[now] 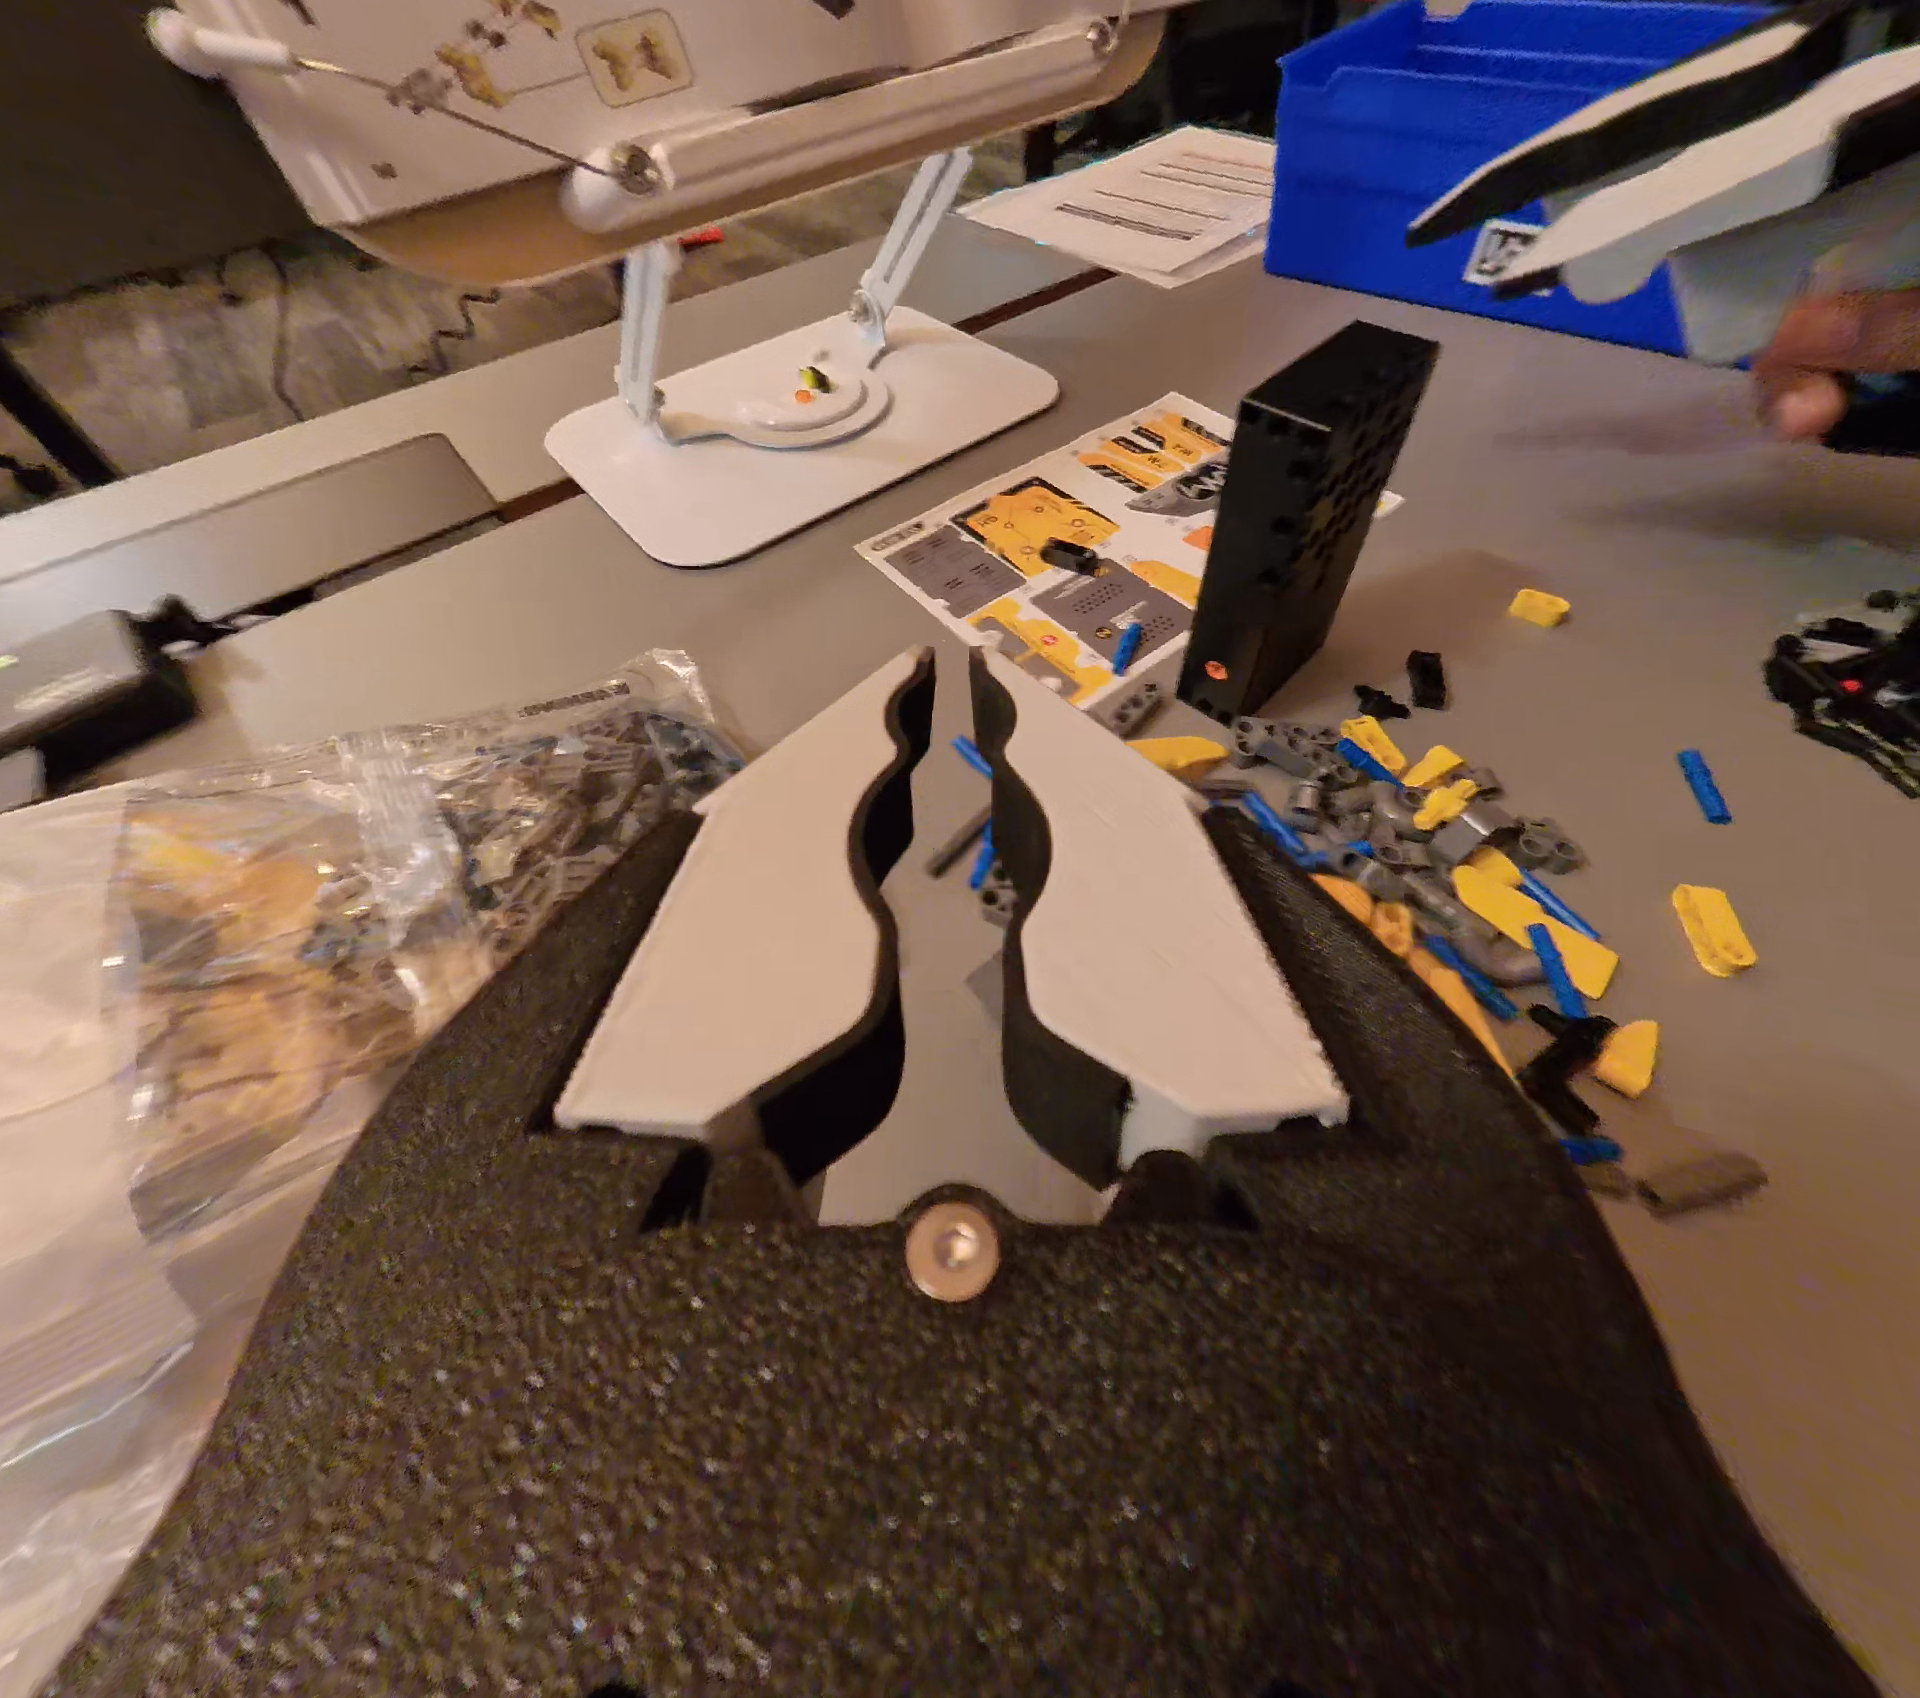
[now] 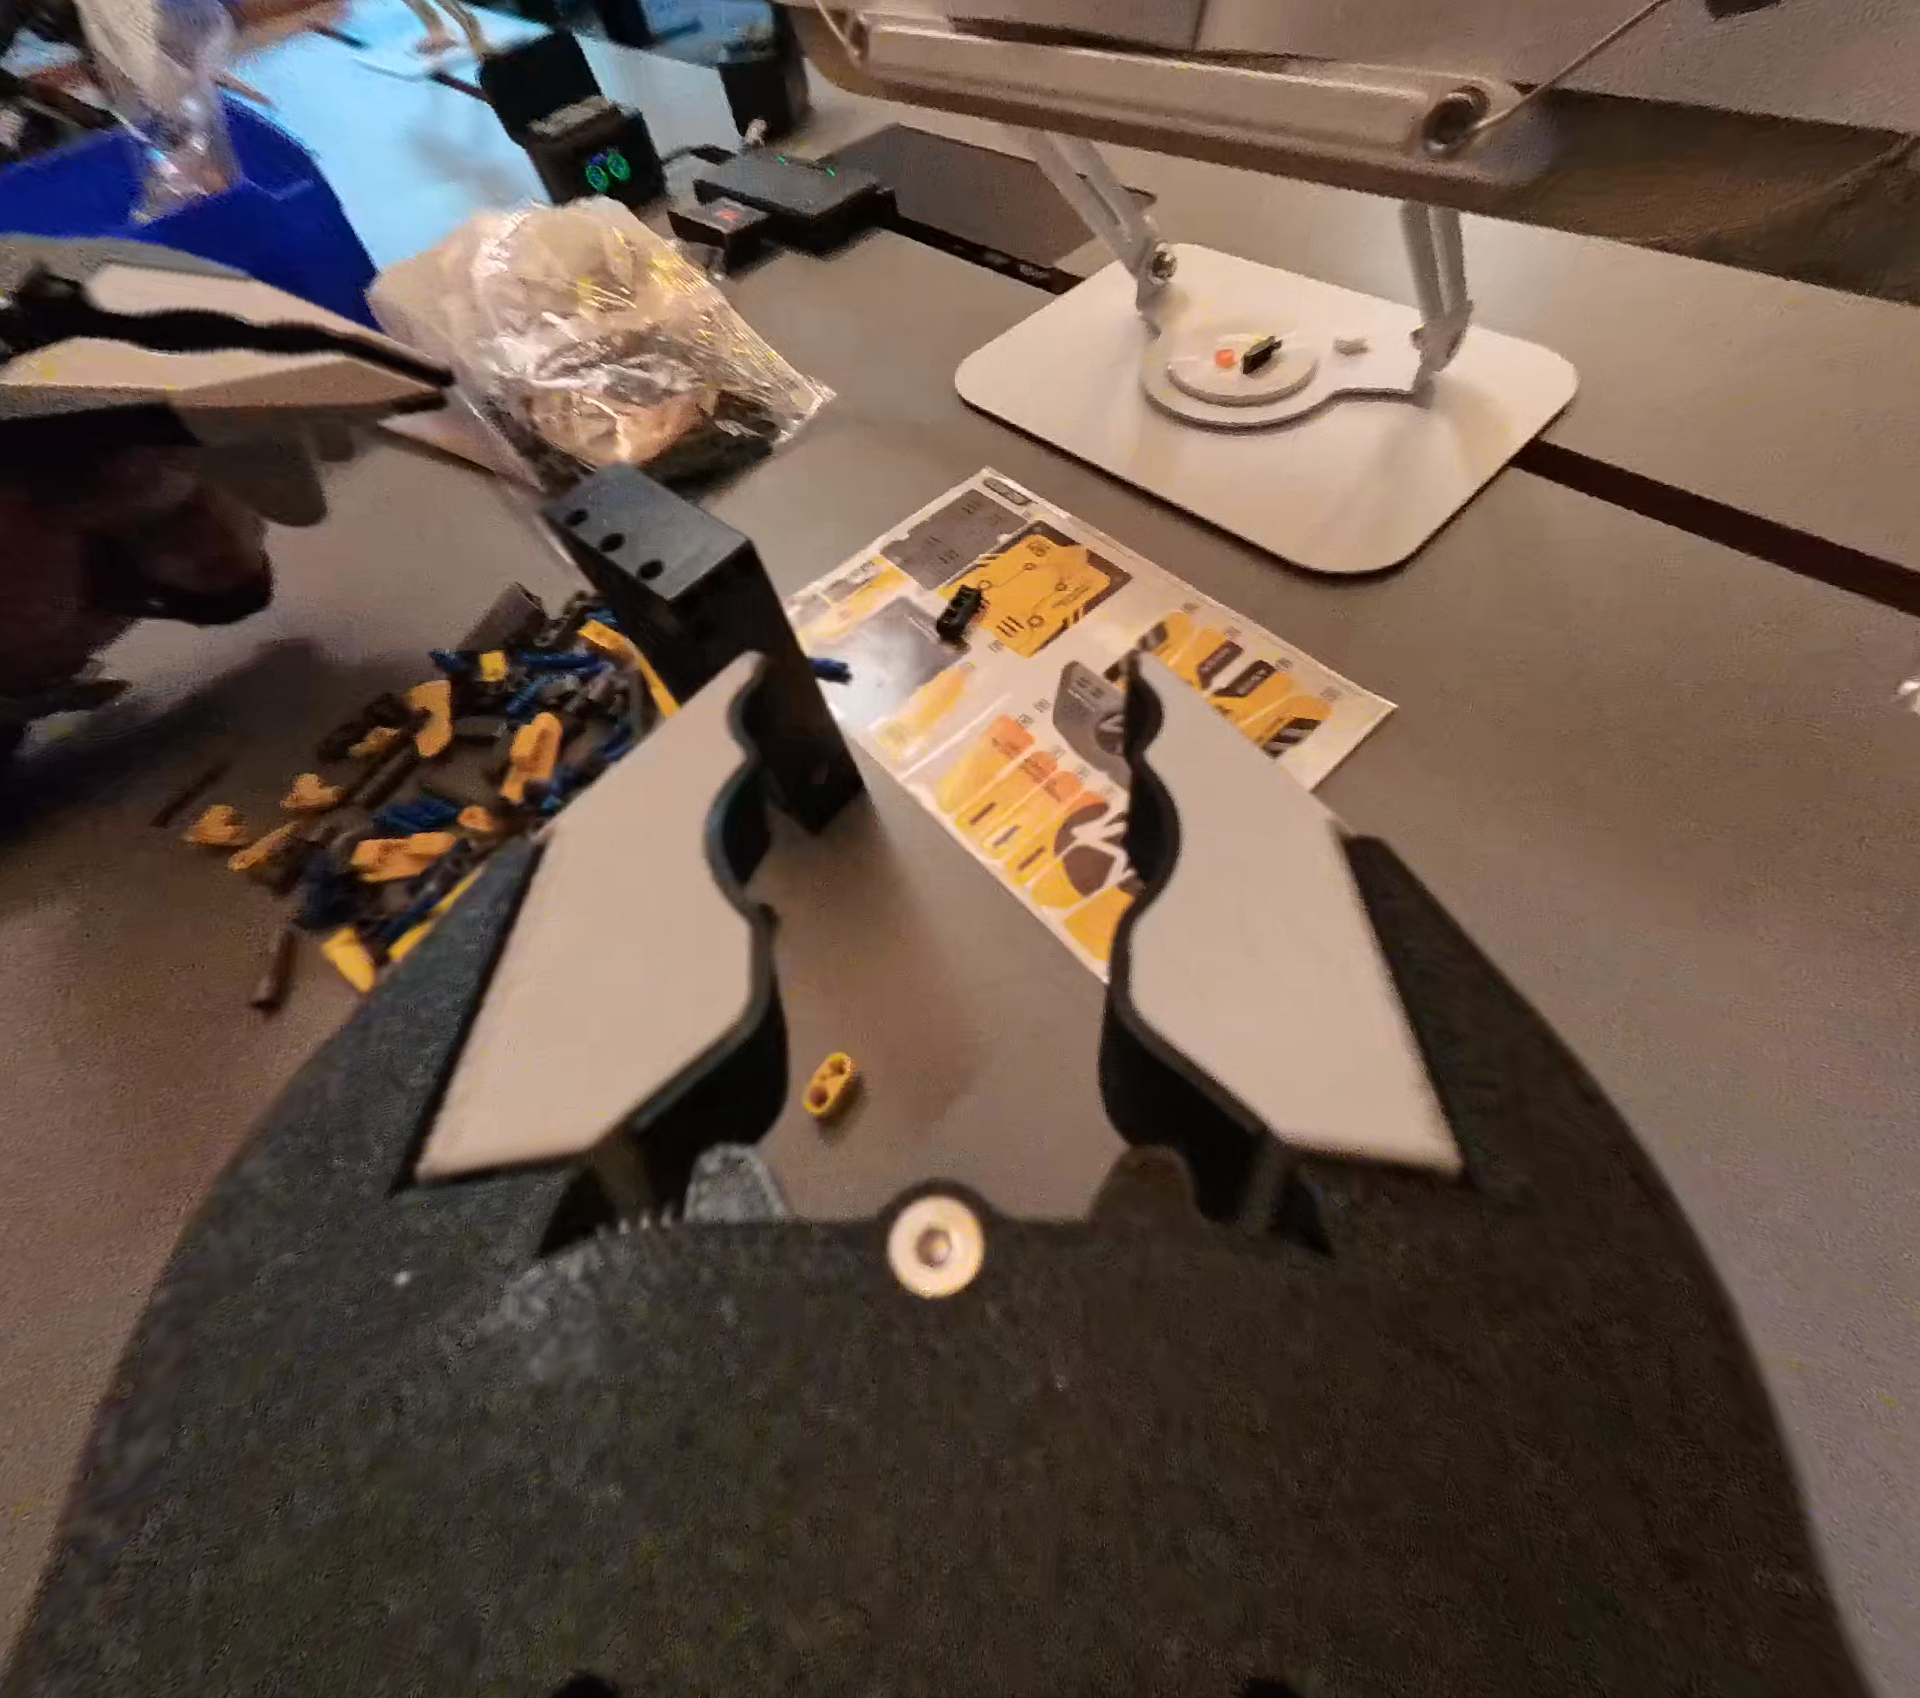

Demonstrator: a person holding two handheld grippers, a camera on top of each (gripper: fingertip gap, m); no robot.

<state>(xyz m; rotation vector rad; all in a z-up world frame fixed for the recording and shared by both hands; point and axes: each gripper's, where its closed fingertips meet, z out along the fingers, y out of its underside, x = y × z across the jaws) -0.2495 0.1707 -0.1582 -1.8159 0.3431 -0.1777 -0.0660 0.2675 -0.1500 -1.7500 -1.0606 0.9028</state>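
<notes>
My left gripper (image 1: 951, 663) is shut and empty, its tips almost touching. It hovers over the table between a clear plastic bag of parts (image 1: 364, 838) and a pile of loose yellow, blue and grey pieces (image 1: 1434, 838). My right gripper (image 2: 945, 682) is open wide and empty. Its left fingertip is just in front of an upright black block (image 2: 707, 609). A small yellow piece (image 2: 831, 1082) lies on the table between its fingers. The left gripper also shows in the right wrist view (image 2: 416, 381), and the right gripper in the left wrist view (image 1: 1465, 251).
A sticker sheet (image 2: 1091, 713) lies flat beyond the block. A white book stand (image 2: 1299, 443) holds an open instruction booklet at the back. A blue bin (image 1: 1455, 131) and a paper sheet (image 1: 1143, 204) sit far right. A black assembly (image 1: 1849, 692) is at the right edge.
</notes>
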